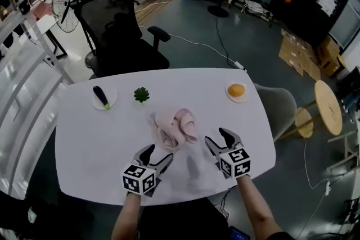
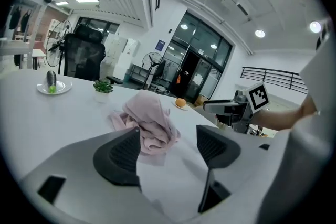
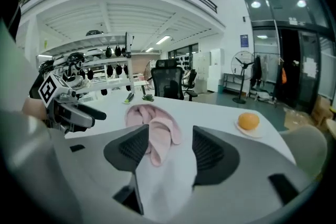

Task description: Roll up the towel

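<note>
The pink towel (image 1: 175, 126) lies crumpled in a heap at the middle of the white table (image 1: 84, 143). My left gripper (image 1: 159, 154) is just short of its near left side, jaws open and with nothing between them. My right gripper (image 1: 215, 136) sits to the towel's right, also open and holding nothing. In the left gripper view the towel (image 2: 149, 120) bunches up just beyond the jaws of the left gripper (image 2: 168, 147), with the right gripper (image 2: 231, 108) at the right. The right gripper view has the towel (image 3: 155, 126) ahead of the right gripper (image 3: 169, 149) and the left gripper (image 3: 73, 113) at the left.
At the table's far side are a plate with a dark vegetable (image 1: 104, 97), a small potted plant (image 1: 141, 94) and an orange on a plate (image 1: 237, 90). A black office chair (image 1: 121, 31) stands behind the table, and a grey chair (image 1: 281, 105) stands at its right.
</note>
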`<state>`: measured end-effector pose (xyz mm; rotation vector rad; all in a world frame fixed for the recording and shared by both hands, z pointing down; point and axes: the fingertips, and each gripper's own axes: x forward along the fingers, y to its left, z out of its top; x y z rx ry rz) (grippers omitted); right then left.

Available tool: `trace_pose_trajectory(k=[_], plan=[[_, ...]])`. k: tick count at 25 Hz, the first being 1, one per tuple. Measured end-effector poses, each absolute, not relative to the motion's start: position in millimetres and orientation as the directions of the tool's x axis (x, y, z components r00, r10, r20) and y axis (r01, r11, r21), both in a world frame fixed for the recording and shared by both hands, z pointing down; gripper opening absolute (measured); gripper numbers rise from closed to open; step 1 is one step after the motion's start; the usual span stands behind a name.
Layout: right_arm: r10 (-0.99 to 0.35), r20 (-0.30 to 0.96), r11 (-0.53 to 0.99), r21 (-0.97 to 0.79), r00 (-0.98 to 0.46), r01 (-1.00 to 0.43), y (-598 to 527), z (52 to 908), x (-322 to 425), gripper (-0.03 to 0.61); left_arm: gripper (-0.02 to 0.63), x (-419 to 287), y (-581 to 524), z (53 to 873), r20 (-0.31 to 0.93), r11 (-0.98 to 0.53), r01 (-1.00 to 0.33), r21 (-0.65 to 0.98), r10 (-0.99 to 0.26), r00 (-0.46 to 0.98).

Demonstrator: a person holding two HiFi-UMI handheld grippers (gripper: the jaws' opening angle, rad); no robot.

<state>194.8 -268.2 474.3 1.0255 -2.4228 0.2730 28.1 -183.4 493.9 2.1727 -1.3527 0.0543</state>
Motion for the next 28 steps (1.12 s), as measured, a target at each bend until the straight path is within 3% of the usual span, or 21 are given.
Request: trace_pose_trajectory(k=[4,10,17,20,23,26,28], plan=[[-0.544,0.552,0.771,0.031,-0.632,-0.637,-322.3,486.4,176.2,0.258,0.308,20.0,-211.2,499.4,0.364,-0.223,-0.858,0.462,-0.835,0.413],[-0.383,0.632,0.869,-0.002,-0.674,-0.496,-377.1,525.3,144.7,0.239,0.288,20.9,-240.9,506.6,0.421,-0.150,-0.871,0.468,-0.828,0.369],[-0.154,0.718,0.963,-0.043,-0.679,-0.265,-392.1,574.8,97.6,0.201,0.185,26.7,-254.9,517.8,0.497,-0.112,-0.889,0.444,-0.795,0.348],[-0.072,0.732,0.977,-0.085,-0.677,-0.196,-386.5,587.3,85.8,0.184,0.103,24.3,-253.0,520.1,0.524,-0.085,-0.904,0.419,-0.790,0.317],[-0.011,0.743,0.975,-0.140,-0.669,-0.171,-383.7,599.3,80.7,0.142,0.076,23.7,-248.6,519.5,0.540,-0.088,-0.912,0.400,-0.781,0.313],[0.025,0.757,0.980,-0.147,-0.653,-0.132,-380.0,602.6,78.2,0.024,0.052,19.5,-244.3,517.7,0.551,-0.099,-0.924,0.370,-0.777,0.304],[0.009,0.765,0.991,-0.092,-0.644,-0.096,-379.2,594.9,77.6,0.021,0.048,15.6,-241.3,513.9,0.556,-0.107,-0.932,0.346,-0.777,0.296]])
